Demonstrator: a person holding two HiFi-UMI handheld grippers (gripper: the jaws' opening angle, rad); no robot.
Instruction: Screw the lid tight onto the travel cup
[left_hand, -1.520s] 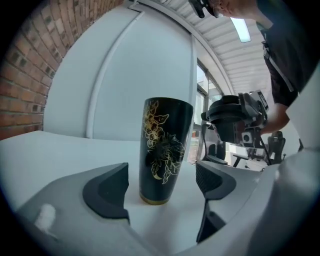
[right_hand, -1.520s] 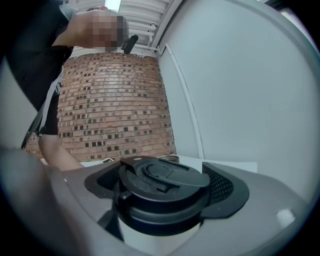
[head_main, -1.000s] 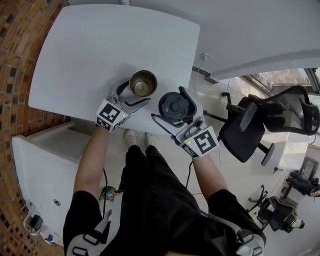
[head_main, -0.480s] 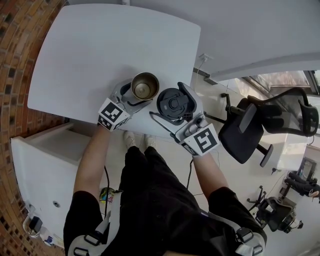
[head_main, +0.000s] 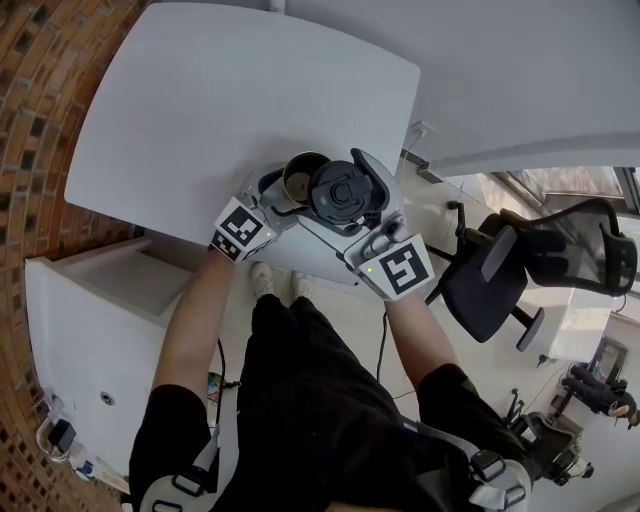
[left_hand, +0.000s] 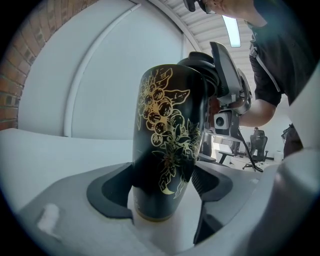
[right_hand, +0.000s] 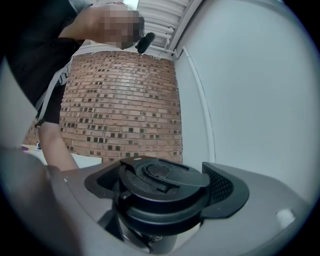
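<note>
Cup (head_main: 300, 177) stands near the table (head_main: 200, 100) edge, frame centre. My left jaws, just closing, clamp its lower wall. Right jaws grip the lid (head_main: 341, 192) rim, overlapping the mouth. Rigid and glossy, probably slippery, so I judge the low hold sound.

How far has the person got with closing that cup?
Done: the left gripper, jaws just closing, clasps the black gold-flowered travel cup; the right gripper grips the black plastic lid. In hand: the lid is at the cup's open mouth, not yet seated. Left: seat it and screw it tight.
</note>
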